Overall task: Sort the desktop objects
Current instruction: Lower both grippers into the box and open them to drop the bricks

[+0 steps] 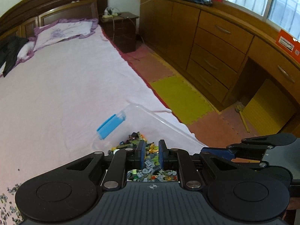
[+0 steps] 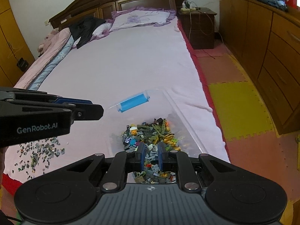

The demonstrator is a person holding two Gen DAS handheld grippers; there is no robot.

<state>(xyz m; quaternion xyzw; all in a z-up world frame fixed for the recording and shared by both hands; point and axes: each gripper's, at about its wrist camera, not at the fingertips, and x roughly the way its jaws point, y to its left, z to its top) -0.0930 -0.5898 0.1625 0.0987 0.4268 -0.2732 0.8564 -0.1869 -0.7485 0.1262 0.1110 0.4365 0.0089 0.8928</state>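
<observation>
Far left on the pink bed sheet [image 2: 121, 65] lay scattered small grey bricks [image 2: 40, 150]. My left claw [image 1: 151, 154] and right claw [image 2: 151, 156], both narrow and empty, hovered over the clear plastic bin [image 2: 180, 110] of mixed bricks [image 2: 150, 133]; next, probably open and pick.

White lettering "GenRobot.AI" stands on the black side of the left claw [image 2: 97, 110]; the orange box's [image 1: 286, 42] label is unreadable.

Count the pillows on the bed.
2. A pillow with purple frills lies at the headboard nearest the nightstand; a second pillow sits beside it, partly under a black garment. More may be hidden under the garment or the folded quilt.
</observation>
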